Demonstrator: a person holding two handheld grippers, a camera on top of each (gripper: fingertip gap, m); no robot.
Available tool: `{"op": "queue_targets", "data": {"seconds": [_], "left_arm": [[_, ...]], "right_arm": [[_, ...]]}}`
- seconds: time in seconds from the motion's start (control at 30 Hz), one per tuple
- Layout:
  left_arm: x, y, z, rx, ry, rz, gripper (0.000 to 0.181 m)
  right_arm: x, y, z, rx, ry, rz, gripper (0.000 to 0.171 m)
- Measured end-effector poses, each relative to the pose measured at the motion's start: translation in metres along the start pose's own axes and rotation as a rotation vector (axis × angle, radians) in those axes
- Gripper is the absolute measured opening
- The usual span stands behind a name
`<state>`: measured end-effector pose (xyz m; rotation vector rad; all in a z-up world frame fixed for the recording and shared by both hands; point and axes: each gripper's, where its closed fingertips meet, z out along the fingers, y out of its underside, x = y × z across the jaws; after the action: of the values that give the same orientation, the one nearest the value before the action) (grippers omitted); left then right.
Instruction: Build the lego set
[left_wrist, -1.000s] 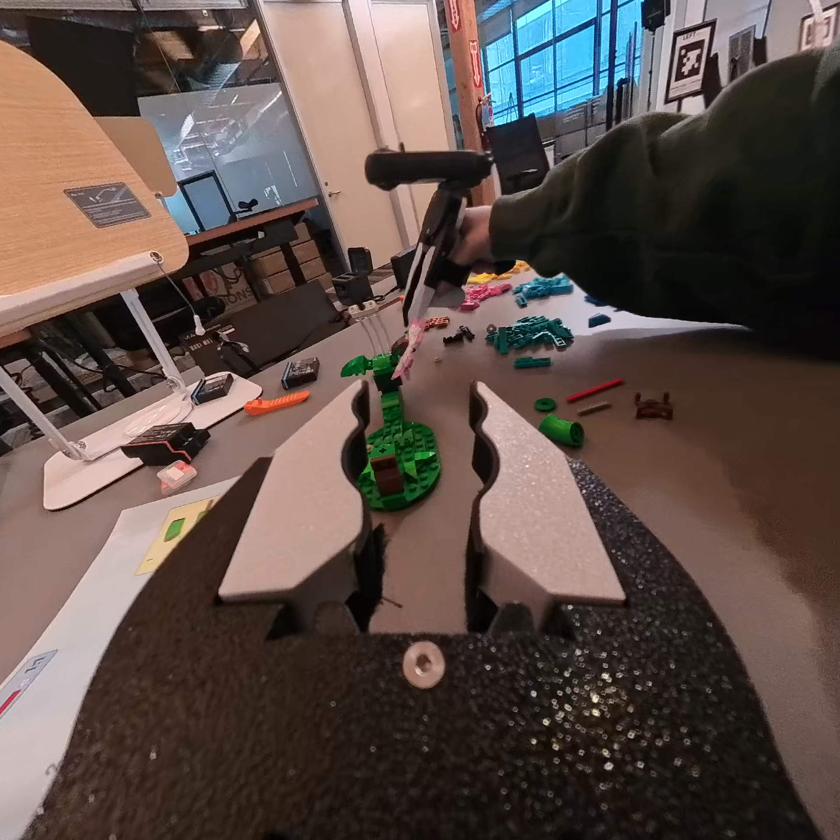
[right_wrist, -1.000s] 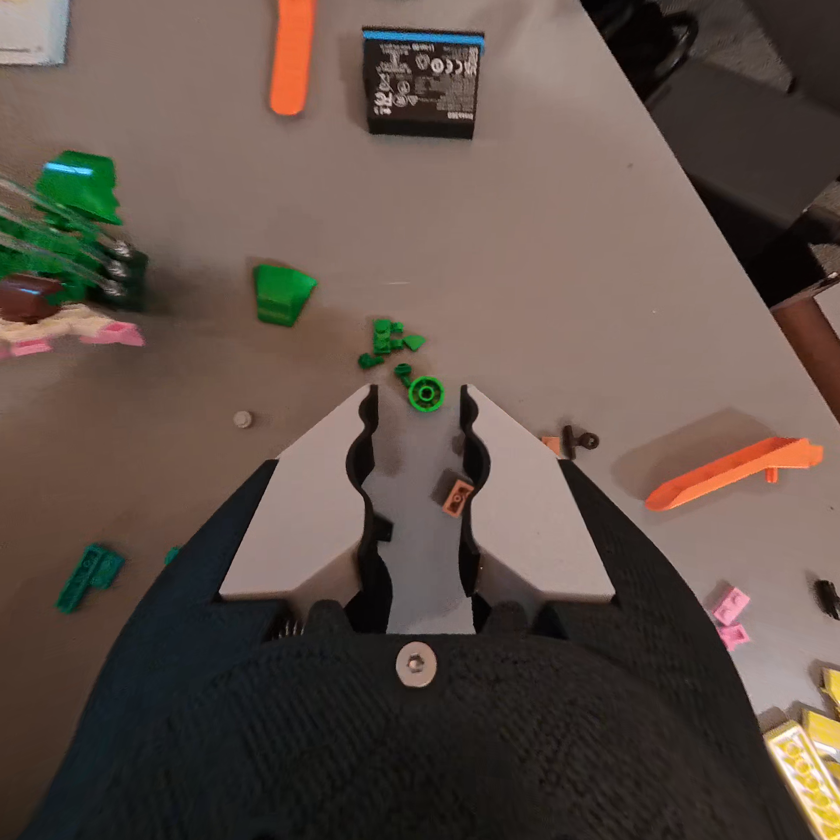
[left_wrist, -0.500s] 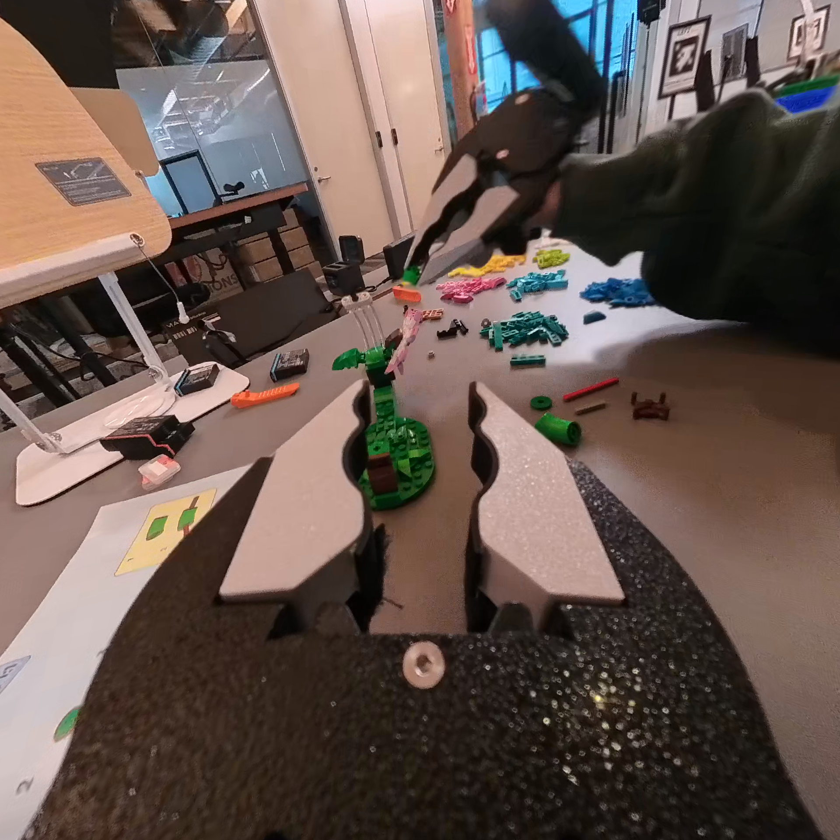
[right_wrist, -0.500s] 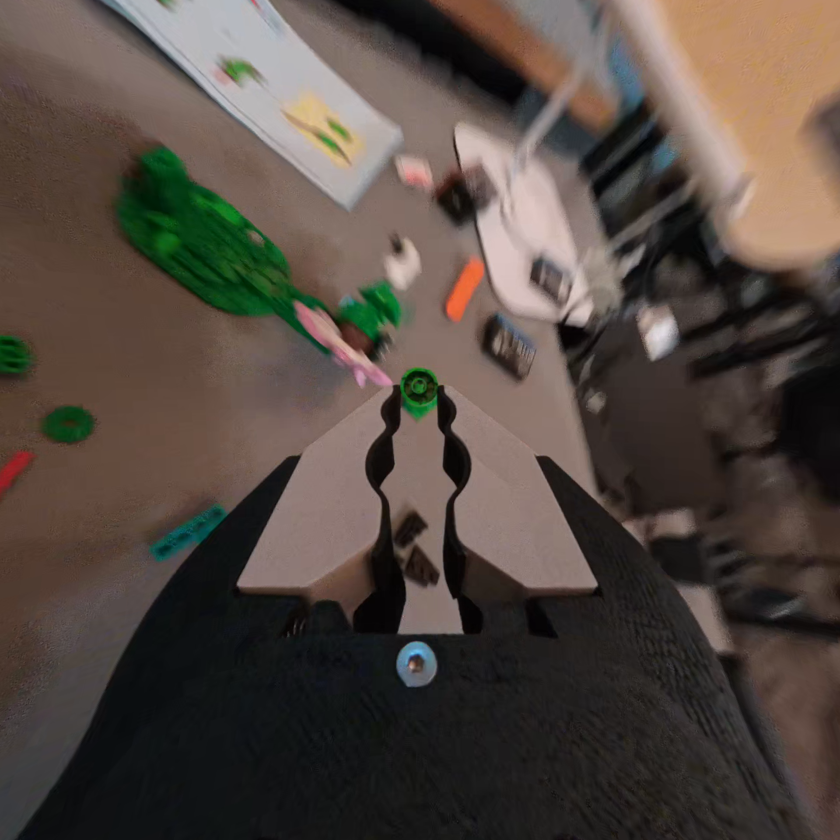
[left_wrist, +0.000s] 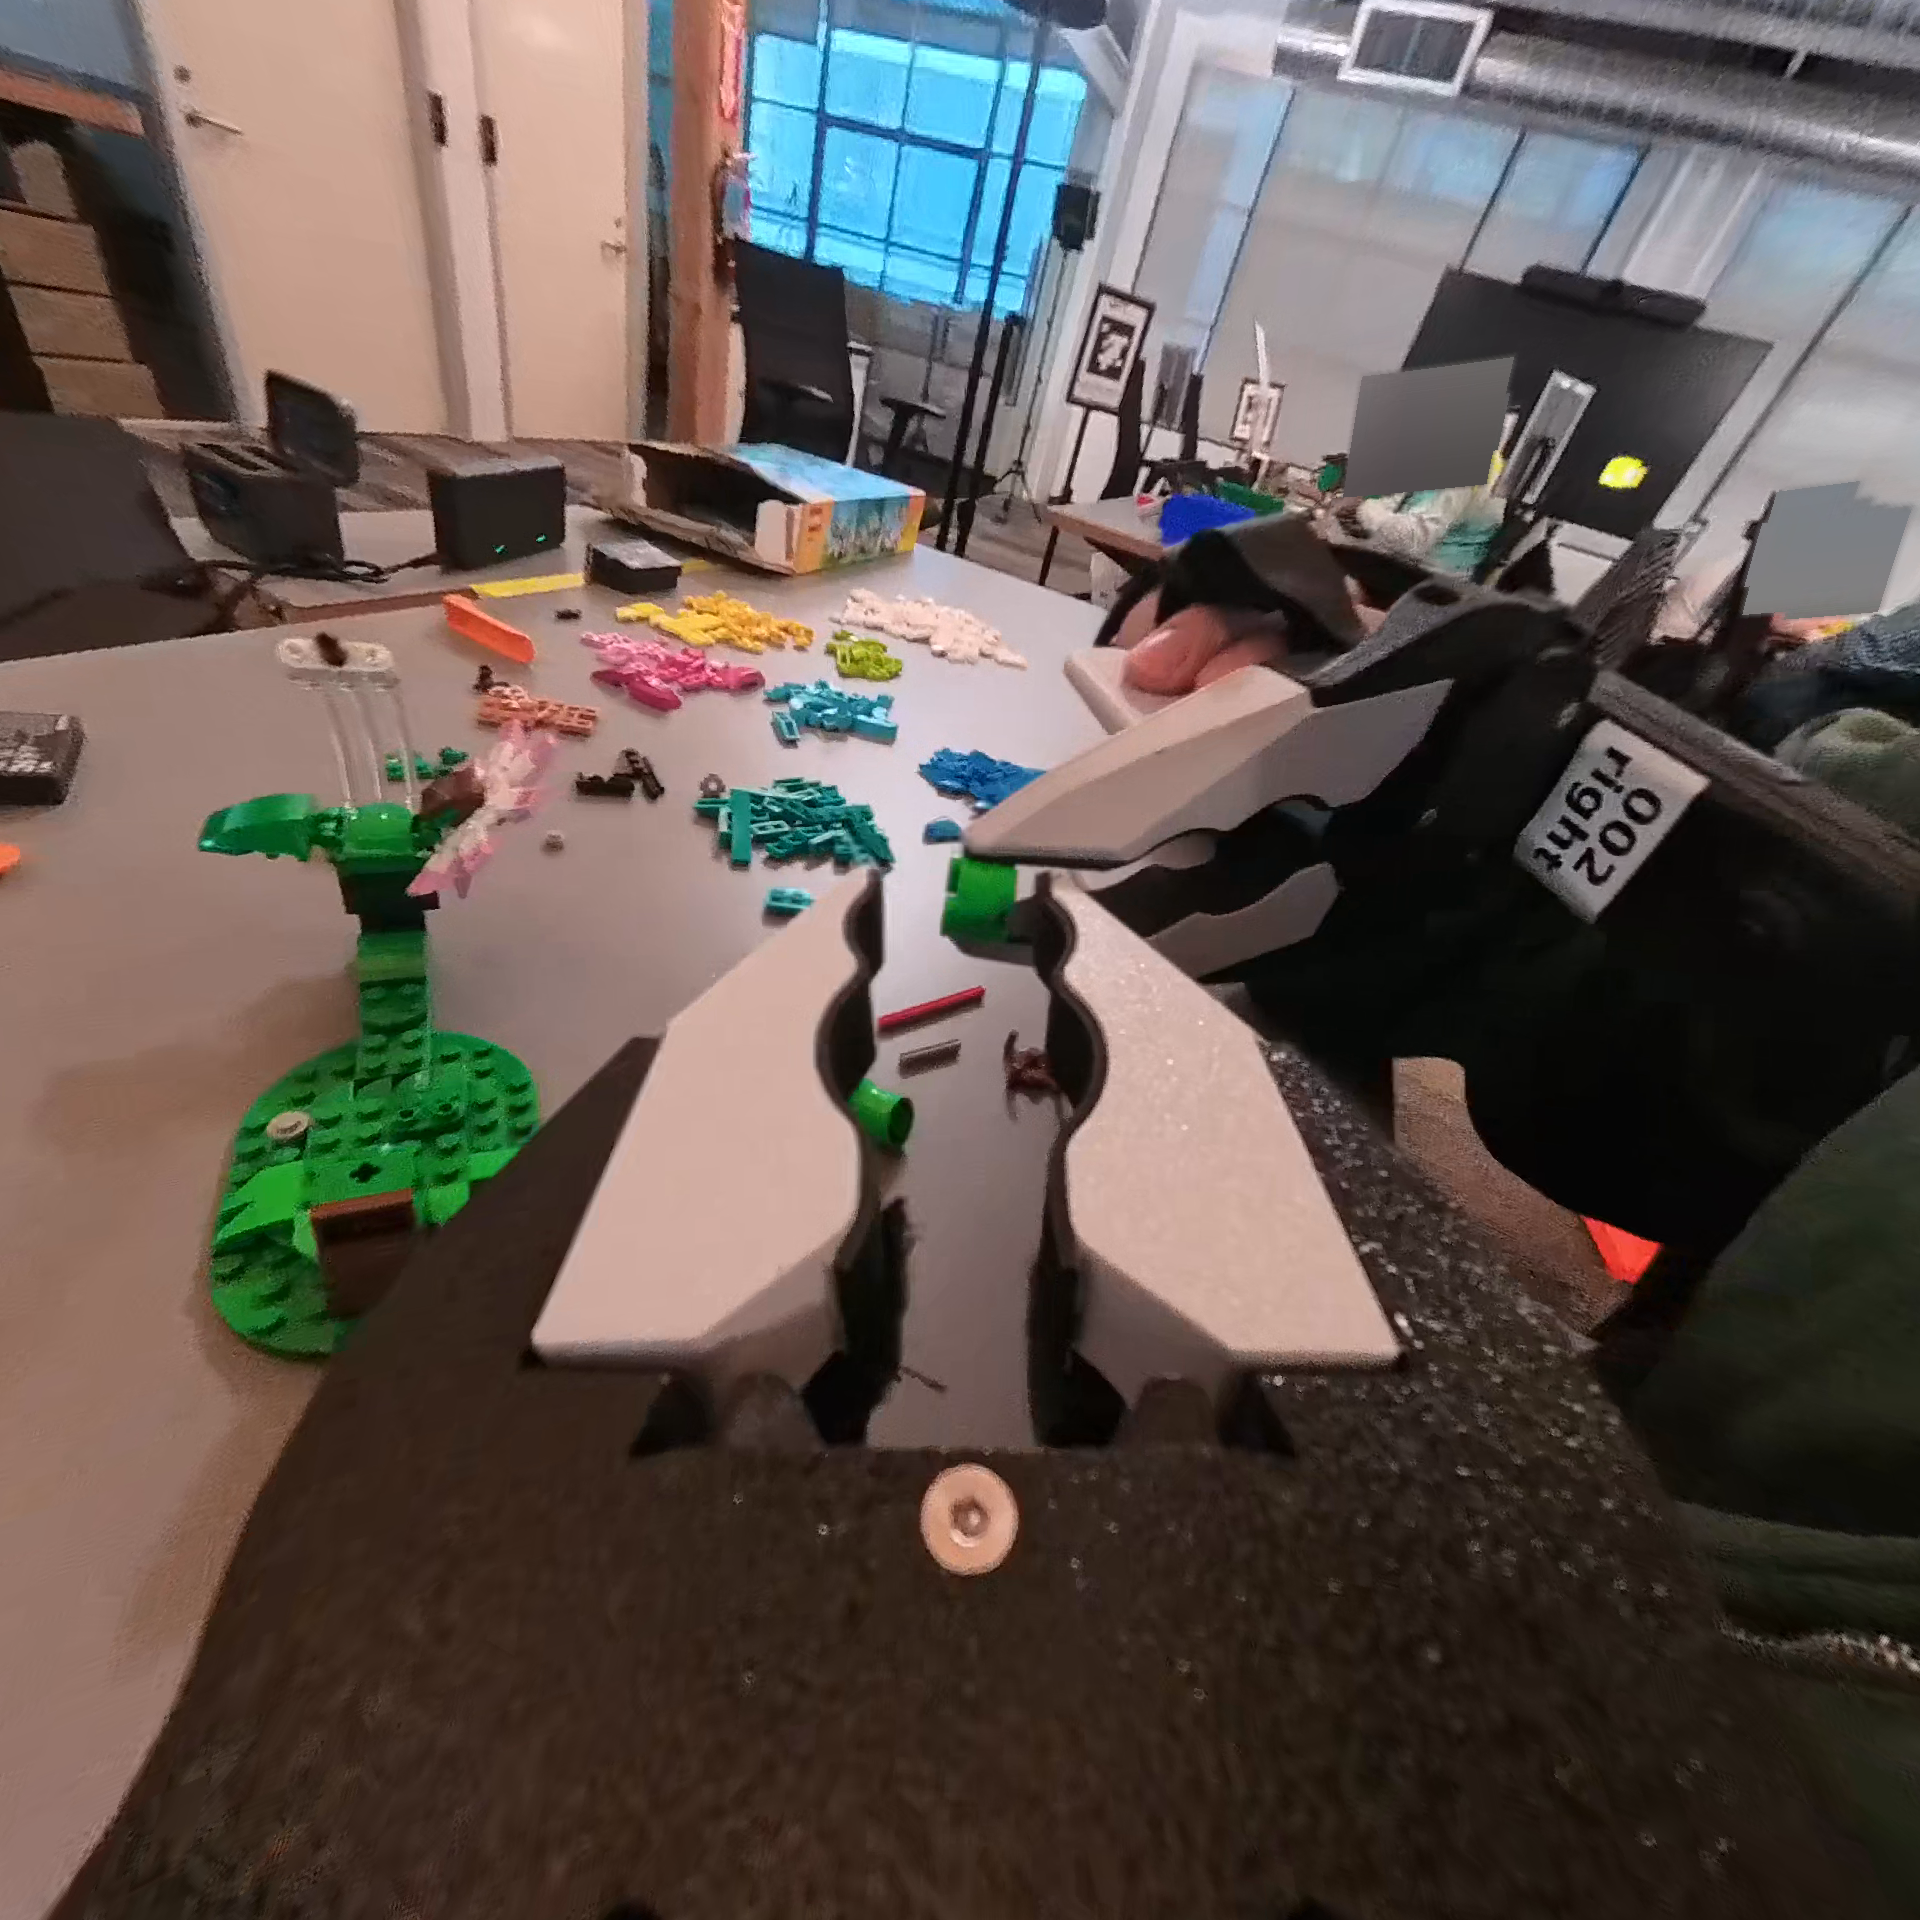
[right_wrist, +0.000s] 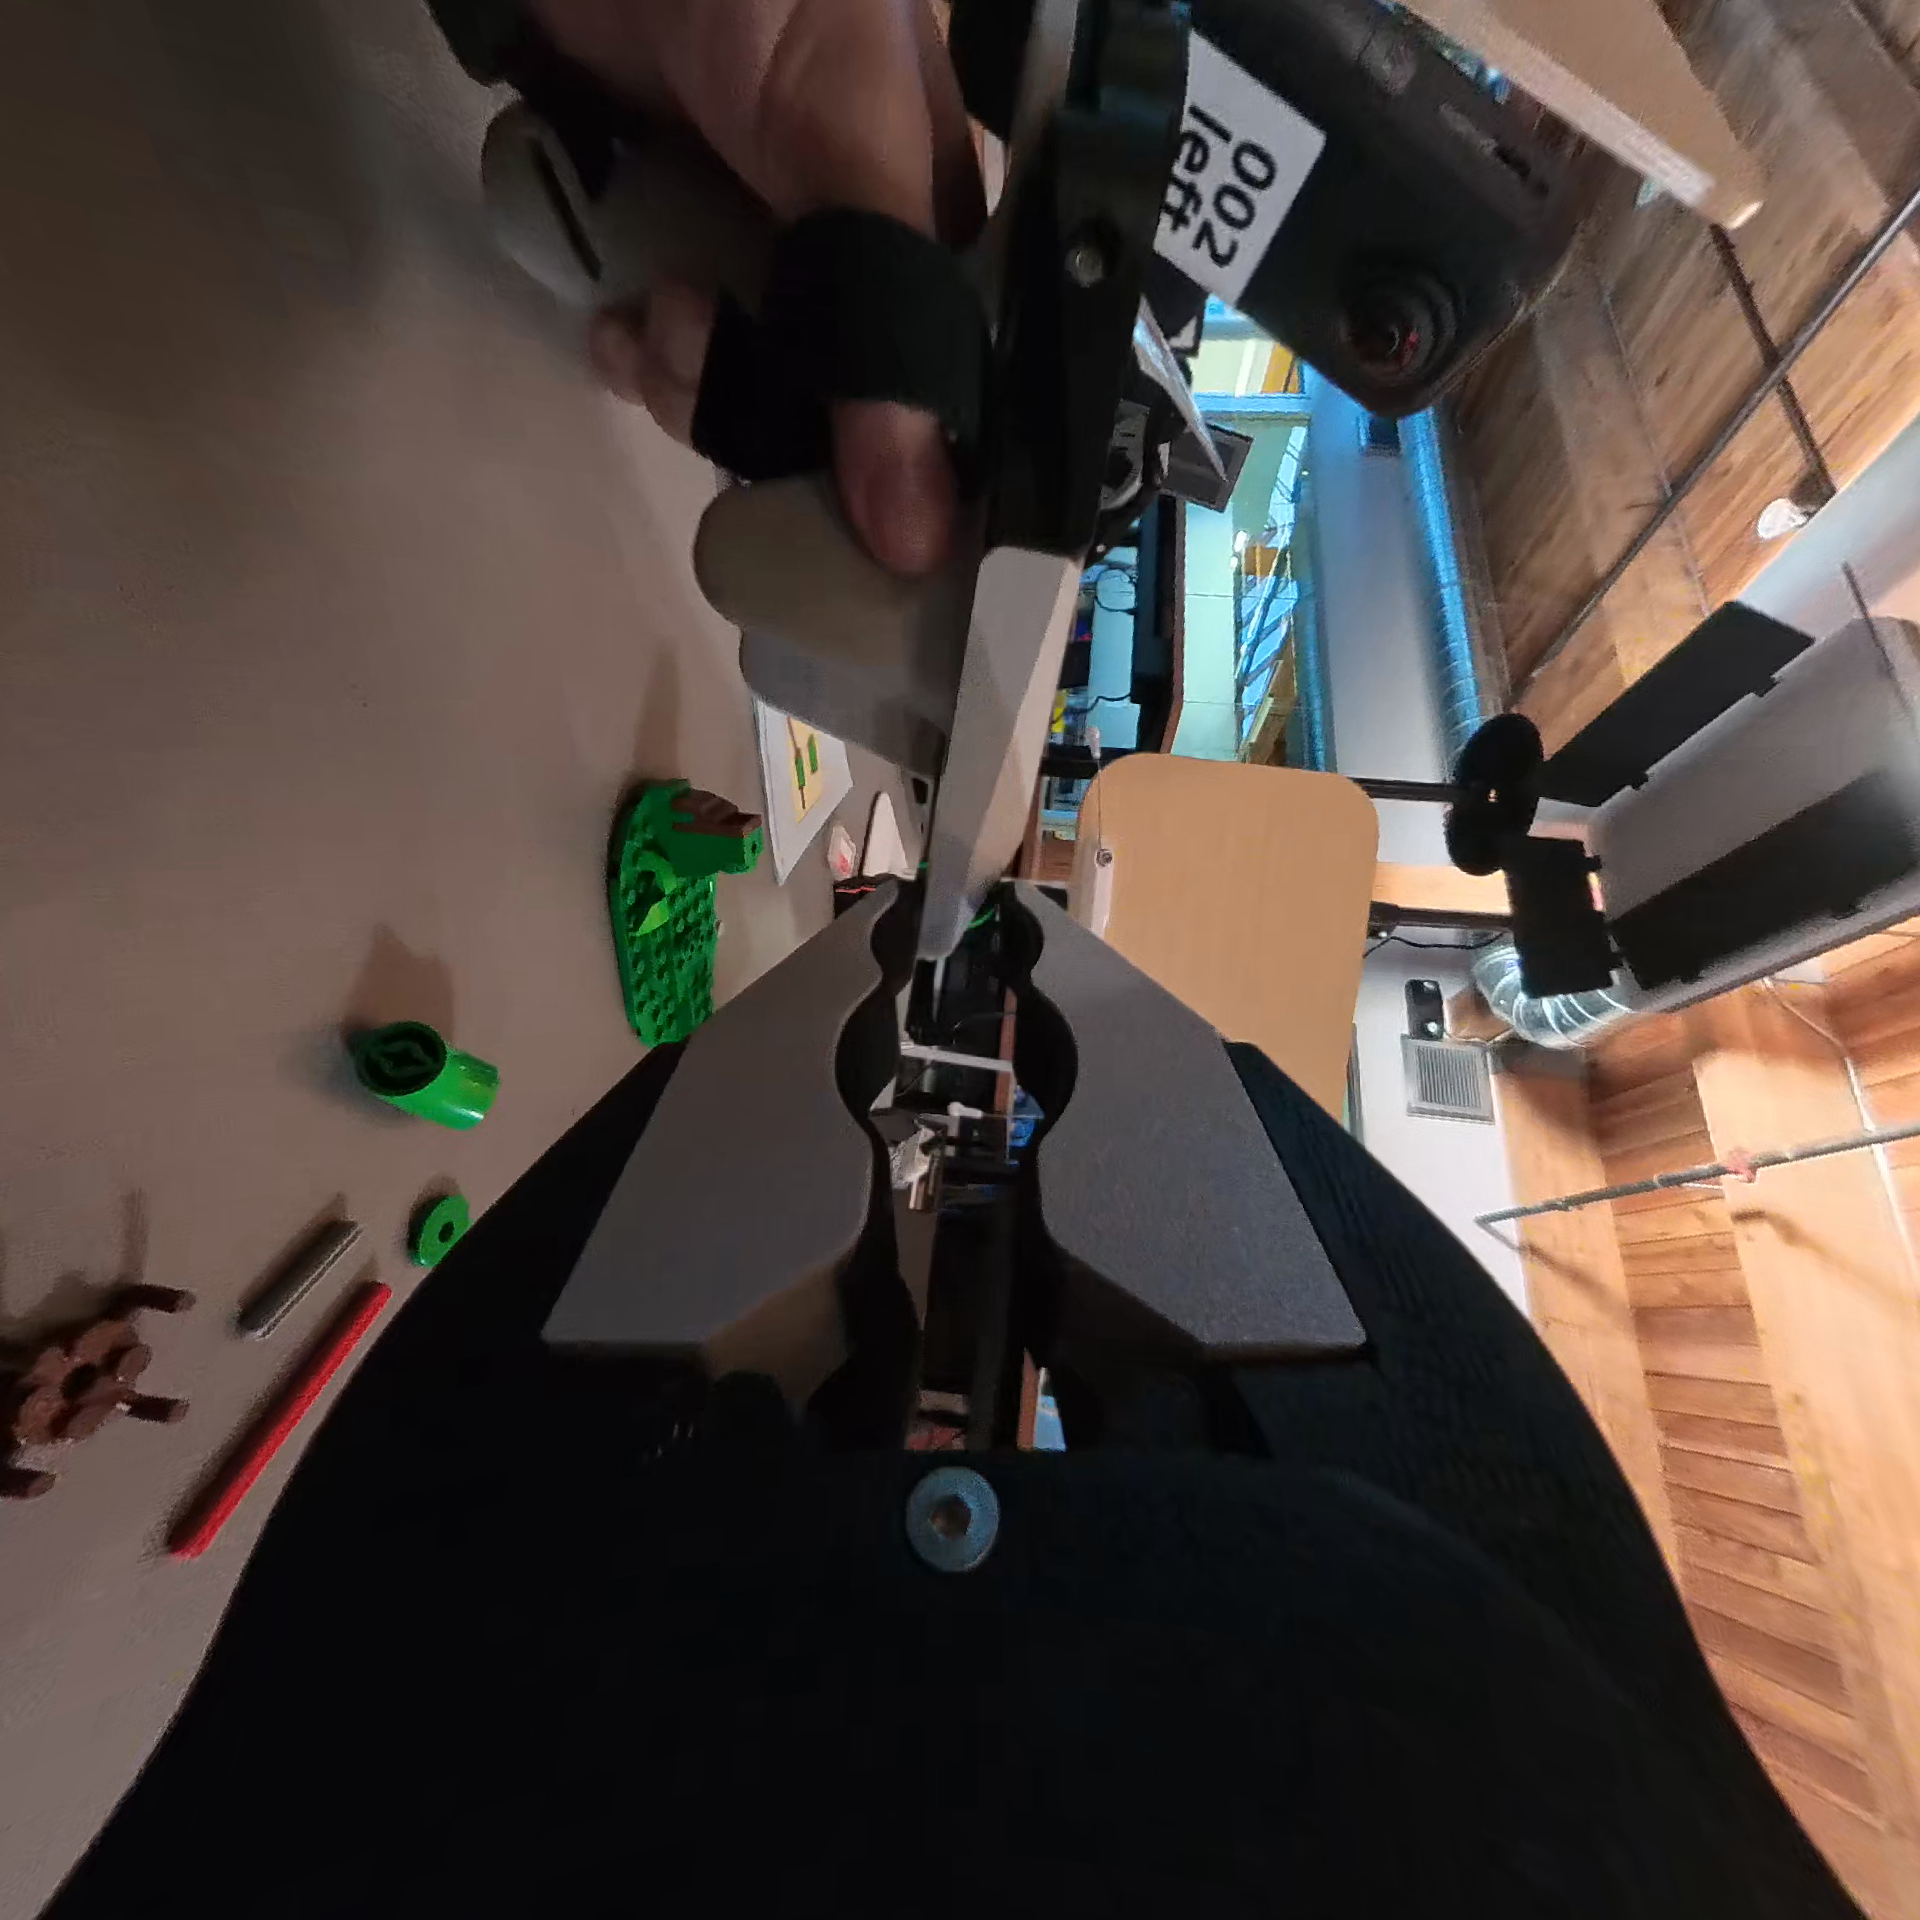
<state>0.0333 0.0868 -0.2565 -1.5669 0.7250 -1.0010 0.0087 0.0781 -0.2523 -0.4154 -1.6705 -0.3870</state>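
The right claw (left_wrist: 971, 899) came in from three o'clock of the left wrist view, laid on its side, pinching a small green round piece (left_wrist: 977, 902) at its very tips. That piece hung just off the tip of the left claw (left_wrist: 961, 904), at the twelve o'clock end of its gap. The left claw's fingers stood spread, nothing between them, only grey surface (left_wrist: 156, 1039) showing through the gap.

On the surface at nine o'clock stood the green build (left_wrist: 369, 1122): a round studded base, a green stem, a leafy top with a pink and brown bit on it. Between the left fingers, lower down, lay a green cylinder (left_wrist: 881, 1114), with a red rod (left_wrist: 930, 1008) and a short grey rod (left_wrist: 928, 1054) just past it, and a brown piece (left_wrist: 1029, 1070) at their right. Sorted heaps of teal bricks (left_wrist: 795, 826), pink bricks (left_wrist: 665, 670), yellow bricks (left_wrist: 717, 627) and white bricks (left_wrist: 930, 627) sat toward twelve o'clock.

From the right wrist view, one left finger crossed the right claw's tips, hiding most of the pinched piece (right_wrist: 982, 914). The green cylinder (right_wrist: 426, 1075) lay at nine o'clock, a flat green ring (right_wrist: 438, 1230) below it.
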Motion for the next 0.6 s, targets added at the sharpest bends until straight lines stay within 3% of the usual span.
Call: {"op": "queue_targets", "data": {"seconds": [0.07,0.17,0.27,0.43,0.5,0.6], "left_arm": [[0.008,-0.003,-0.001,0.013,0.035,0.027,0.011],[0.011,0.002,-0.001,-0.018,0.05,0.084,0.009],[0.009,0.003,-0.005,-0.009,-0.02,0.319,0.009],[0.009,-0.003,-0.01,-0.012,-0.135,0.674,0.009],[0.012,-0.004,-0.01,-0.016,-0.161,0.788,0.009],[0.015,0.001,-0.008,-0.05,-0.199,0.955,0.009]], "right_arm": [[0.001,-0.003,-0.002,0.002,0.007,-0.005,0.014],[-0.004,-0.004,-0.004,0.011,-0.048,0.139,0.014],[-0.004,-0.003,-0.013,0.091,-0.199,0.617,0.022],[0.031,-0.007,-0.03,0.484,-0.553,1.826,0.02],[0.022,0.001,-0.025,0.452,-0.615,2.03,0.023],[0.007,-0.011,-0.022,0.397,-0.749,2.122,0.024]]}}
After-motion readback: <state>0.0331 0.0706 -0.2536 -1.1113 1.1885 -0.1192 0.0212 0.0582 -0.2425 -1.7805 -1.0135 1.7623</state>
